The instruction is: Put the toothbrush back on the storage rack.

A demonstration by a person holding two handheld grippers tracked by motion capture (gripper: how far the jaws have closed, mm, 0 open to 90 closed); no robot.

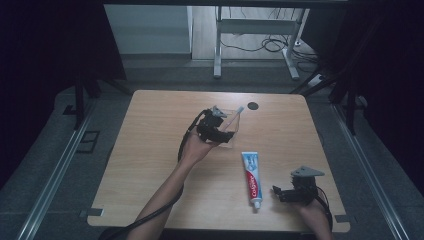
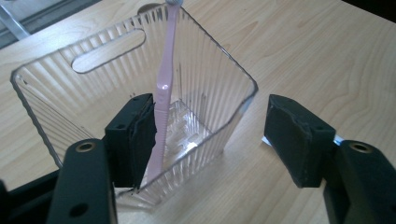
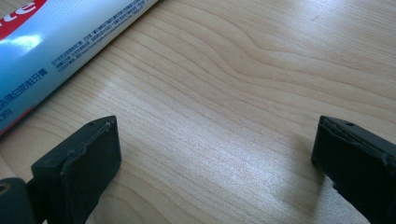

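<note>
nearest you, your right gripper (image 1: 281, 192) rests low at the front right of the surface (image 1: 150, 150), its jaws wide apart with only bare wood between them in the right gripper view. it sits just to the right of the toothpaste tube (image 1: 252, 179), which lies flat with its cap end toward you. that looks like a waiting spot — close enough to take the tube with a short reach.

farther out, near the middle of the surface, your left gripper (image 1: 216, 131) is at the clear ribbed cup (image 2: 205, 79). in the left gripper view its jaws stand apart: one is inside the cup, the other outside, clear of the wall on the open wood. the pink toothbrush (image 2: 164, 88) stands in the cup, handle down on the bottom and leaning back, with the head up past the rim. the inner pad (image 2: 140, 135) is right beside the handle, and i can't tell whether it touches, but nothing is squeezed between the pads — the brush looks to stand by leaning on the cup alone.

beyond the cup, a small dark hole (image 1: 253, 105) marks the far edge.
</note>
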